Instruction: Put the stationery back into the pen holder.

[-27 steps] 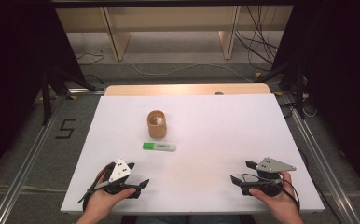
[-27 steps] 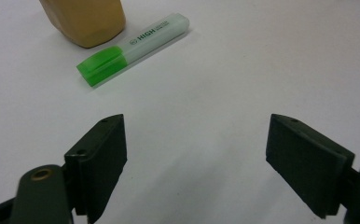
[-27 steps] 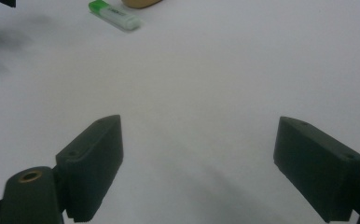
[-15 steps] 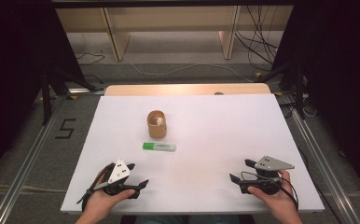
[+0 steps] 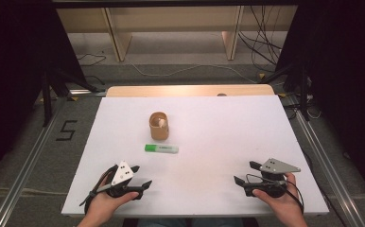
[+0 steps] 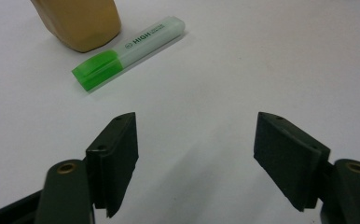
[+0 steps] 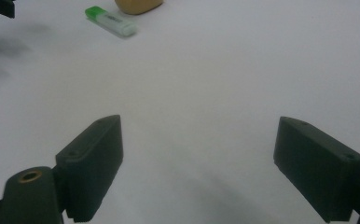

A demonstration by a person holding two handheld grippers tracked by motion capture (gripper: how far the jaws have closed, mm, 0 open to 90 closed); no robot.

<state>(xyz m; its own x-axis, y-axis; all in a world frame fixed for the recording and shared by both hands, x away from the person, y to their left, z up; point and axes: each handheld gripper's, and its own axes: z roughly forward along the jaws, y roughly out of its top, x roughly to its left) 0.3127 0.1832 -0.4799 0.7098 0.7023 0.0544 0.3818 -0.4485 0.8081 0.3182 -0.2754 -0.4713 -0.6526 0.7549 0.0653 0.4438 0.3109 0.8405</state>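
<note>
High view: a white tabletop (image 5: 209, 137) carries a tan cup (image 5: 159, 126) left of centre, with something pale inside it that is too small to identify. Just in front of the cup, apart from it, lies a green marker (image 5: 161, 148), flat and crosswise, its green cap toward the left. The left claw (image 5: 143, 185) sits near the front edge at the left, held in the person's left hand (image 5: 106, 204), pointing toward the right with nothing in it. The right claw (image 5: 245, 173) sits near the front edge at the right, held in the right hand (image 5: 279, 202), pointing toward the left, also with nothing in it. Both are well apart from the marker, the left one nearer.

Left gripper view: the left claw (image 6: 197, 161) is released, jaws spread wide over bare tabletop. Beyond them lies the marker (image 6: 128, 52), slanted, its green cap toward the lower left, with the cup (image 6: 78, 21) just behind it.

Right gripper view: the right claw (image 7: 199, 165) is released, jaws wide apart with only white surface between. Far off at the upper left lies the marker (image 7: 110, 21), the cup (image 7: 138, 5) beside it at the top edge.
</note>
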